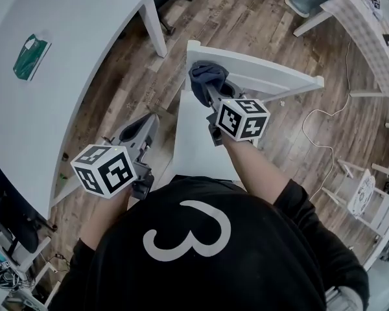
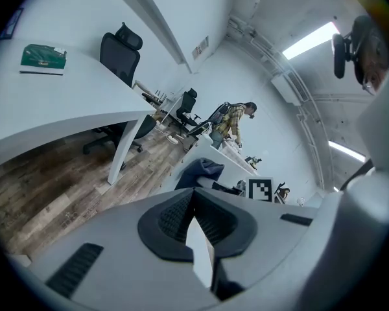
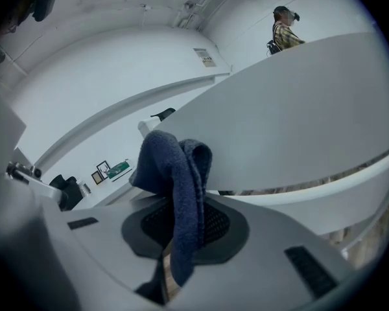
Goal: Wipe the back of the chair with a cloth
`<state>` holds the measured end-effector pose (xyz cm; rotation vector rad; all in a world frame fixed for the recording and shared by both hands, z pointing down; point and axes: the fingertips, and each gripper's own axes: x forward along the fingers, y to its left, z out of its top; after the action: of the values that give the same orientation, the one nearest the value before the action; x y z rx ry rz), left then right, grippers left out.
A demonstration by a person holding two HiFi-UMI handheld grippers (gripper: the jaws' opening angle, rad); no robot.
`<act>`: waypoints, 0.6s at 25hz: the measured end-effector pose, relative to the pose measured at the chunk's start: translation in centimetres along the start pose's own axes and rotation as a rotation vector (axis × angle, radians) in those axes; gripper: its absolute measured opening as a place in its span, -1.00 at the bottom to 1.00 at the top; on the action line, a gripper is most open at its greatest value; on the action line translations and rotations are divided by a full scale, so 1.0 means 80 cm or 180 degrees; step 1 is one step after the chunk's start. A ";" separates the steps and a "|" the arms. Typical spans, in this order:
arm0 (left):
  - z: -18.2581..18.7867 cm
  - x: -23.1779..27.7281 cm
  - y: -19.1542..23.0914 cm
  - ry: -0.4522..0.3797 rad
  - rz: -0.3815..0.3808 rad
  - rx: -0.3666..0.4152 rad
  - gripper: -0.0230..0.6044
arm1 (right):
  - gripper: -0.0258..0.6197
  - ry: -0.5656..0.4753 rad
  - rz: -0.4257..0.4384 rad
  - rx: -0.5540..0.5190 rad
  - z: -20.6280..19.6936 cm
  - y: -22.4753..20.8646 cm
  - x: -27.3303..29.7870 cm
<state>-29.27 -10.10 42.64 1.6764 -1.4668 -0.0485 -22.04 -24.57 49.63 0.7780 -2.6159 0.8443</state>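
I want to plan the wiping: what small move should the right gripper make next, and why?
Probably slide the right gripper rightward along the chair back: the cloth in its jaws is at the back's left end, and the rest stretches right.

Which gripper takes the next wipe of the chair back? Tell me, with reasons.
Right. The right gripper is shut on the blue cloth, held up at the chair back. The left gripper is empty, jaws together, off beside the seat.
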 end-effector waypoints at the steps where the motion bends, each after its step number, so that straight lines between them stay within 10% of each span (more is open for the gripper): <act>1: 0.000 -0.001 0.002 -0.0008 0.0008 -0.0008 -0.88 | -0.76 0.0012 -0.0017 -0.0016 -0.002 -0.001 0.004; 15: 0.001 -0.002 0.021 0.0015 0.0062 -0.0064 -0.88 | -0.76 -0.0017 -0.0238 -0.0086 -0.002 -0.010 0.024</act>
<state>-30.67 -9.83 43.58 1.6449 -1.4744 -0.0486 -23.15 -25.79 50.93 0.8660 -2.5797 0.7858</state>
